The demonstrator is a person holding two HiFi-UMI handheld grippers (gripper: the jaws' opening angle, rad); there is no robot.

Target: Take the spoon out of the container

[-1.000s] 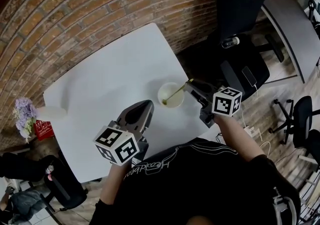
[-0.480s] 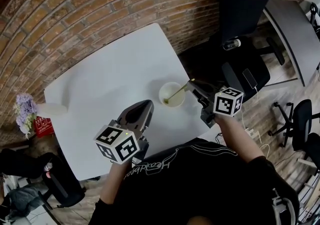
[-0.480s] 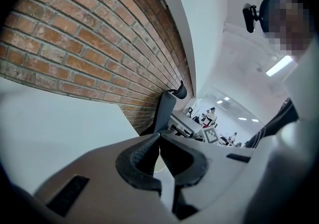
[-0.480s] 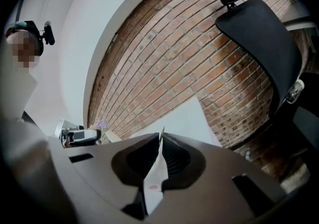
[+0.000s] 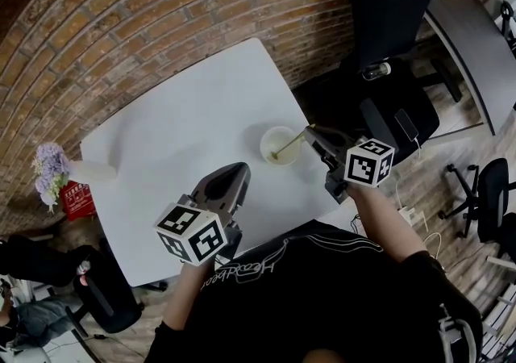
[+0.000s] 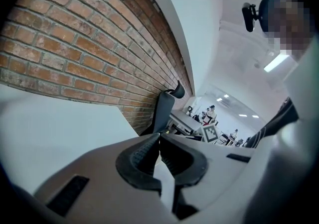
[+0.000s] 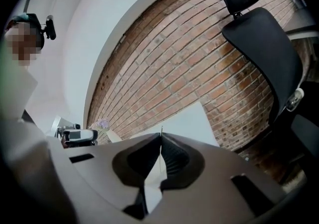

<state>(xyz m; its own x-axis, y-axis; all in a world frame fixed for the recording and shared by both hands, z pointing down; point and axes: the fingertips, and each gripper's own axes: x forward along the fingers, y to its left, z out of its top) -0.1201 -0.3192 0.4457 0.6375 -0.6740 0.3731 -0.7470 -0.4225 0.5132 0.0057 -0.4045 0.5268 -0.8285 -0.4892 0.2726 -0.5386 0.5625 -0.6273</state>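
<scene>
A pale round container (image 5: 279, 146) stands near the right edge of the white table (image 5: 177, 127). A thin gold spoon (image 5: 287, 147) leans in it, handle up to the right. My right gripper (image 5: 311, 134) has just been closing and is now shut on the end of that handle. In the right gripper view the handle's tip (image 7: 161, 129) pokes up between the closed jaws of the right gripper (image 7: 161, 136). My left gripper (image 5: 236, 172) hovers over the table's near side, left of the container. Its jaws (image 6: 159, 136) meet with nothing between them.
A brick wall (image 5: 161, 6) runs behind the table. A black office chair (image 5: 387, 14) stands close off the table's right corner, with a grey desk (image 5: 476, 39) beyond. At the table's left end are a white cylinder (image 5: 93, 169), purple flowers (image 5: 47, 172) and a red box (image 5: 74, 198).
The right gripper's jaws have closed onto the spoon's handle. The left gripper has stayed where it was. The container has not moved on the table.
</scene>
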